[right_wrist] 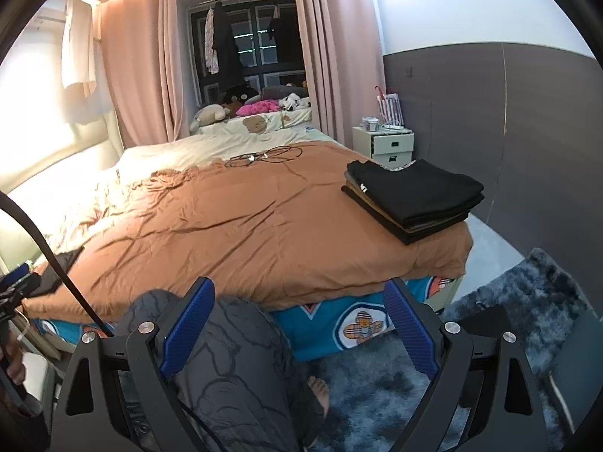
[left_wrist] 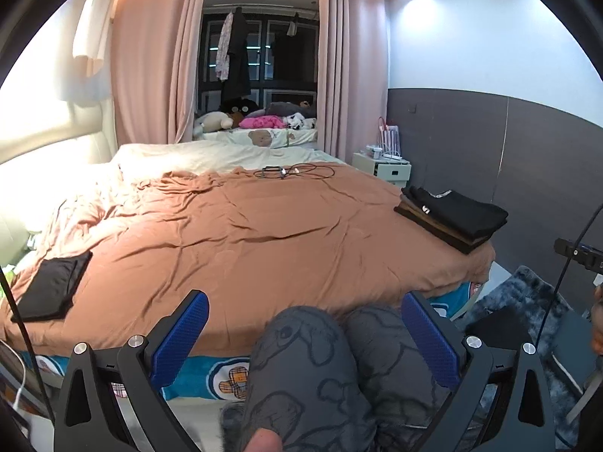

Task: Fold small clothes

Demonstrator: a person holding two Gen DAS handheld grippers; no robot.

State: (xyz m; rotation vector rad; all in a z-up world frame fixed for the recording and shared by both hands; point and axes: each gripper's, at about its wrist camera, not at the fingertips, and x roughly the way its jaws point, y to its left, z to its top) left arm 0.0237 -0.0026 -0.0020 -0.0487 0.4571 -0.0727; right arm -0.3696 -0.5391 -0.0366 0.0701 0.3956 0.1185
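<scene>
While both tools hung low at the foot of the bed (left_wrist: 264,233), neither held anything. The left tool (left_wrist: 305,324) stood spread wide, its blue pads (left_wrist: 181,339) apart, with the person's knees (left_wrist: 312,358) in grey printed trousers showing between them. The right tool (right_wrist: 299,312) was likewise released, its pads (right_wrist: 188,324) well apart, one knee (right_wrist: 233,358) beneath its left pad and a bare foot (right_wrist: 320,388) on the shaggy grey rug (right_wrist: 377,388) below.

On the bed, an orange-brown cover (right_wrist: 245,226) lay rumpled. A stack (left_wrist: 452,218) of folded dark clothes sat at the cover's right corner near the foot, the top piece black, with brownish layers under it. In the right view the same stack (right_wrist: 414,199) lay close to the bed's edge. A single folded black piece (left_wrist: 52,290) lay flat on the cover's left side, well apart from the stack. Cables (left_wrist: 290,171) lay farther up the bed. A white nightstand (right_wrist: 392,143) stood beside the bed against the grey wall panel.
</scene>
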